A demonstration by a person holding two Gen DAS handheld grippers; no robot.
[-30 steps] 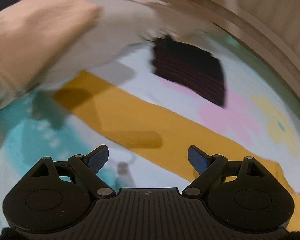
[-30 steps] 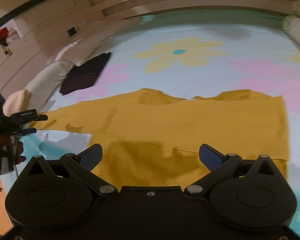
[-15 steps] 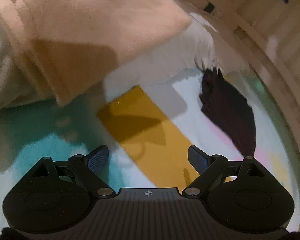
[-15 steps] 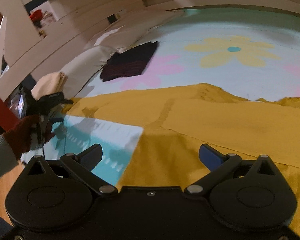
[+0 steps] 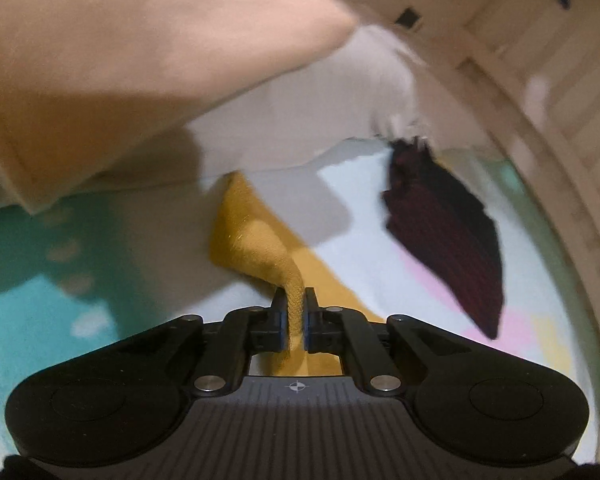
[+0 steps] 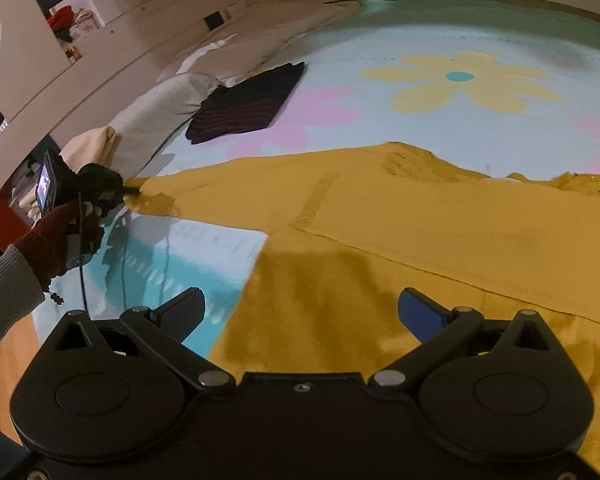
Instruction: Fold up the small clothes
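Half a second ago the left gripper (image 5: 295, 316) hung spread above the sleeve end; now its two fingers have come together and pinch a bunched ridge of the mustard-yellow knit long-sleeved top (image 6: 440, 232), the cloth rising in a narrow fold between the blue pads (image 5: 307, 320) and humping up just beyond them. From the right wrist view, that same gripper (image 6: 130, 190) sits at the cuff end of the outstretched sleeve, at the far left of the garment. The top lies flat on the pale blue bedspread printed with yellow and pink flowers (image 6: 460, 80), its body spread under the right gripper (image 6: 302, 312), whose fingers stand wide apart, holding nothing, above the yellow fabric. A folded dark garment with red stripes (image 6: 246, 104) rests beyond the sleeve, near a cream pillow (image 6: 156, 116).
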